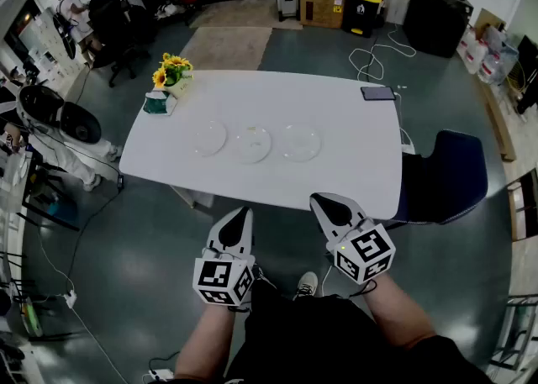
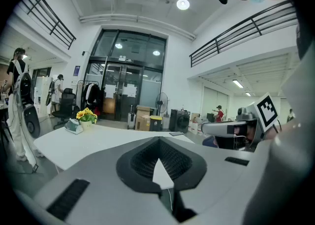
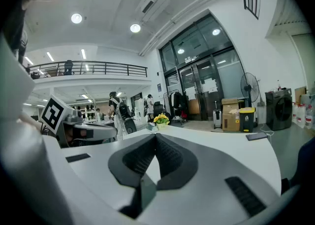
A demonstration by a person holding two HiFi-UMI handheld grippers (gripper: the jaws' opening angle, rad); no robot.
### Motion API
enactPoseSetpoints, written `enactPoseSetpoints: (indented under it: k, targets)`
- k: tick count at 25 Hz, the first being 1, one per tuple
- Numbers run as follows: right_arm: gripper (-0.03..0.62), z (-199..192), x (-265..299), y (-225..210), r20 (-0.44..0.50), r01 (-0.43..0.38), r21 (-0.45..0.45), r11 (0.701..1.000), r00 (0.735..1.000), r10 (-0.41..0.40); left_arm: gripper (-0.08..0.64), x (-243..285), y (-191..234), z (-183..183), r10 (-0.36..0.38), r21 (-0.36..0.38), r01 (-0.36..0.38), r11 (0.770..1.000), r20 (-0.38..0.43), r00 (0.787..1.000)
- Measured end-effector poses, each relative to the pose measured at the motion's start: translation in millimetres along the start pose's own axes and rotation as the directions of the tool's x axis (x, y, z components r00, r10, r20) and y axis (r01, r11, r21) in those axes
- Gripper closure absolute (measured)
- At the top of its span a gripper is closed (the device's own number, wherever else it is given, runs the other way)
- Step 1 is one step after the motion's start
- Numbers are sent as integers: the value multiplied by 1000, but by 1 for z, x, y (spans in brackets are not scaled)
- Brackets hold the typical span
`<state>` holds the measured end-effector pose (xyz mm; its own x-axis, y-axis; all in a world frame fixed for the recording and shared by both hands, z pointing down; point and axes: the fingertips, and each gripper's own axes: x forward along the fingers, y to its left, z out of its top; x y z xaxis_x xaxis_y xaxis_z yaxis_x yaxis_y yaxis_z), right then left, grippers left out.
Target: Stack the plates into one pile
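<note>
Three clear plates [image 1: 252,144] lie side by side on a white table [image 1: 345,122], well beyond the left gripper [image 1: 239,216] and right gripper [image 1: 319,202], both closed and empty; the jaws should probably open before approaching an end plate's rim.

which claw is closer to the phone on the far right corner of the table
Right. The right claw hovers off the table's near edge, more directly across from the phone; the left claw sits further left, also off the table.
</note>
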<state>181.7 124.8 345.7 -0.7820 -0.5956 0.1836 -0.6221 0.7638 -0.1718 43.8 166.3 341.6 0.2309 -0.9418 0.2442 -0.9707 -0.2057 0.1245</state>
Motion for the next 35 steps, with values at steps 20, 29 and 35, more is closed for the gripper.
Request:
enactPoseSetpoints:
  k: [20, 29, 35]
  targets:
    - [574, 22, 5, -7, 70, -23, -42, 999, 997, 26, 541, 7, 7, 23, 27, 53, -29, 998, 45, 999]
    - [522, 42, 20, -22, 111, -41, -52, 998, 993, 47, 528, 21, 20, 44, 44, 85, -51, 995, 82, 996]
    - [428, 40, 43, -23, 110, -53, -81, 995, 992, 62, 366, 37, 46, 41, 69, 80, -76, 994, 92, 993]
